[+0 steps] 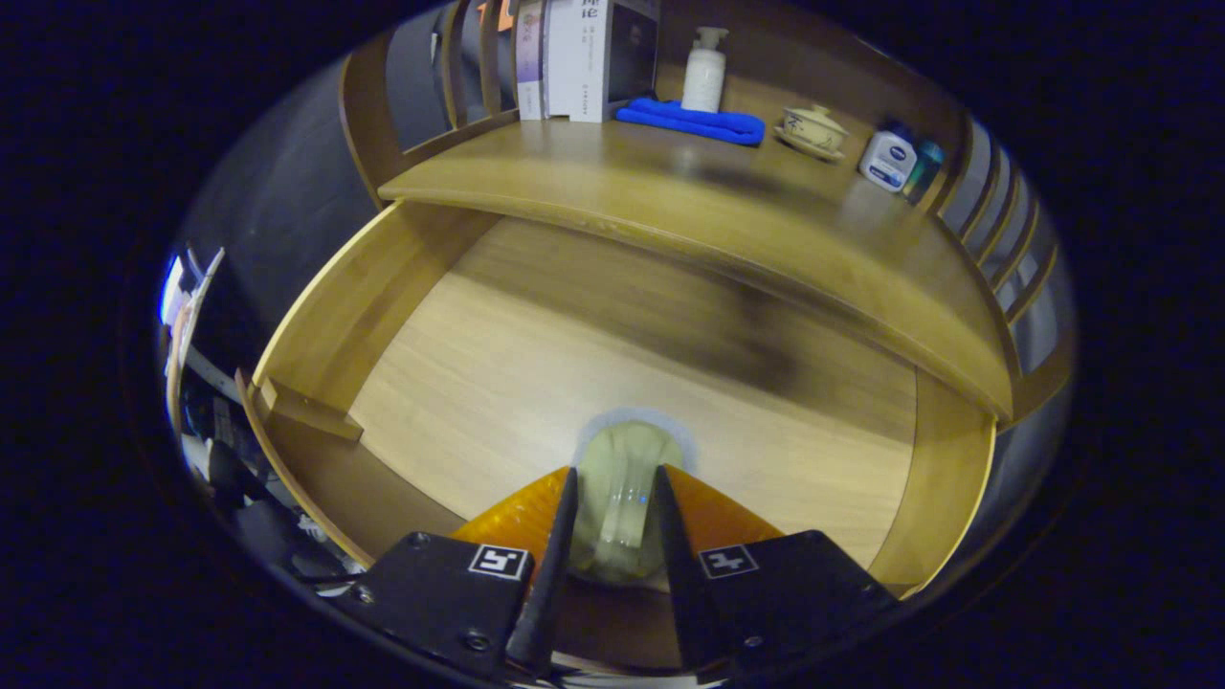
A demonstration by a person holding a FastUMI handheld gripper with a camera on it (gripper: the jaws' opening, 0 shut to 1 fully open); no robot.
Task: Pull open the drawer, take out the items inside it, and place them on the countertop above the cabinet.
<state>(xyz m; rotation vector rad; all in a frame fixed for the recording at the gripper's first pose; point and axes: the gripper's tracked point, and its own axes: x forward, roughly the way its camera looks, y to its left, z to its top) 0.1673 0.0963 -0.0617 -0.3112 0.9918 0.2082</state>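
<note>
I have the gripper (617, 517) over the open light wooden drawer (459, 383), and its two black fingers (550, 565) are closed on a pale green translucent rounded object (627, 478), one finger pressing each side. I cannot tell what the object is. Whether it rests on the drawer floor or hangs just above it I also cannot tell.

The drawer stands pulled well out from under the brown wooden countertop (689, 220), so the opening step reads as done. Apart from the held object, the visible drawer floor is bare boards; the strip under the countertop edge lies in shadow.

On the countertop, toward the back, stand a row of upright books (584, 57), a folded blue cloth (689, 120), a white pump bottle (703, 72), a cream lidded cup on a saucer (812, 129), and a white squat bottle with a dark blue cap (888, 158). They sit against the rear rail, which leaves the front band of the countertop free, the likely landing area.

My judgement: the grip is side-on across the object's width, suited to lifting it clear of the drawer's front wall.
</note>
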